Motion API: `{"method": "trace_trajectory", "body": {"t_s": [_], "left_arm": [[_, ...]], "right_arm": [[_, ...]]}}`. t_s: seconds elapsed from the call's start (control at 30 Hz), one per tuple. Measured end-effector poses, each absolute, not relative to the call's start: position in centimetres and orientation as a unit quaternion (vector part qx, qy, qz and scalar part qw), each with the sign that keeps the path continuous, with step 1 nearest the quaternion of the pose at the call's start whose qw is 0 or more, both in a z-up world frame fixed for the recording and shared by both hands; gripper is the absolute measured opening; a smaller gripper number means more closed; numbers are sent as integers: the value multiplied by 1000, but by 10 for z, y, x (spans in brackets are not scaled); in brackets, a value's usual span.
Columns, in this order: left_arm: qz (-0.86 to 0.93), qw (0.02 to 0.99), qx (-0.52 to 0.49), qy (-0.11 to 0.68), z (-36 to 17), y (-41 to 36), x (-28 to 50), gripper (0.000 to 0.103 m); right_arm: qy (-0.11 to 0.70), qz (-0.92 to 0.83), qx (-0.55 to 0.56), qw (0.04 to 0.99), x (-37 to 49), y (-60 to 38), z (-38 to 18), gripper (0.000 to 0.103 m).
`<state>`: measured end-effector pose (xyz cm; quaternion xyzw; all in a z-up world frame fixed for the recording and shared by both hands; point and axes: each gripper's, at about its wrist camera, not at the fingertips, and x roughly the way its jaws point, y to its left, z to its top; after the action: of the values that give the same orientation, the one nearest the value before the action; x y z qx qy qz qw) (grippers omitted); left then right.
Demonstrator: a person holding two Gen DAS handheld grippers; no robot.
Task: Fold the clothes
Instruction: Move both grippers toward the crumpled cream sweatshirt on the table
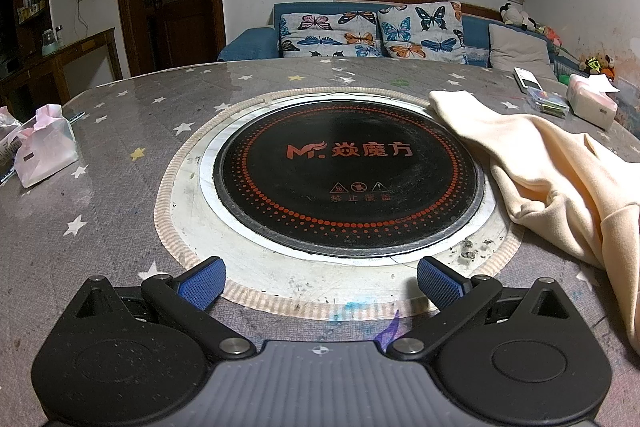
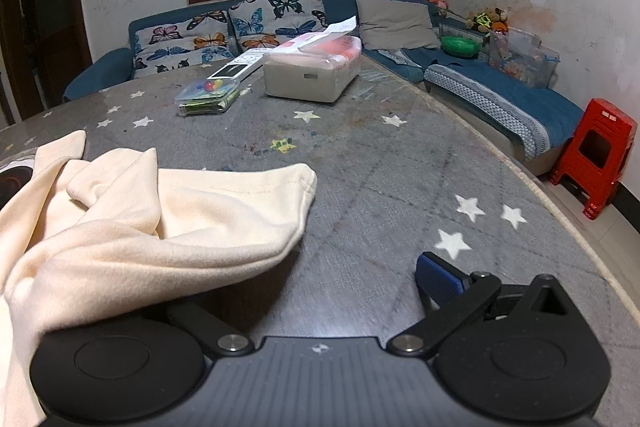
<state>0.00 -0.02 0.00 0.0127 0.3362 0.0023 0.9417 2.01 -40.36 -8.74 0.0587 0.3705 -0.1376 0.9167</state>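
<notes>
A cream garment lies crumpled on the grey star-patterned table, partly over the right rim of the round black cooktop. My left gripper is open and empty, low over the table at the cooktop's near edge, left of the garment. In the right wrist view the garment fills the left side and drapes over my right gripper's left finger, hiding it. The right gripper is open; its right fingertip is bare over the table.
A tissue pack, a remote and a clear plastic box sit at the far side of the table. A pink bag sits at the left. A blue sofa and red stool stand beyond the table edge.
</notes>
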Motion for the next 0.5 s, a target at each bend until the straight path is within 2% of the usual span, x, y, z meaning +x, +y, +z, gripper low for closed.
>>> {"method": "trace_trajectory", "body": {"t_s": [0.2, 0.5], "left_arm": [[6, 941, 18, 337, 1, -4, 0, 103], [-10, 942, 15, 336, 16, -23, -21, 103]], "right_arm": [[333, -142, 25, 932, -8, -392, -78, 103], [327, -133, 0, 936, -61, -357, -46, 103]]}}
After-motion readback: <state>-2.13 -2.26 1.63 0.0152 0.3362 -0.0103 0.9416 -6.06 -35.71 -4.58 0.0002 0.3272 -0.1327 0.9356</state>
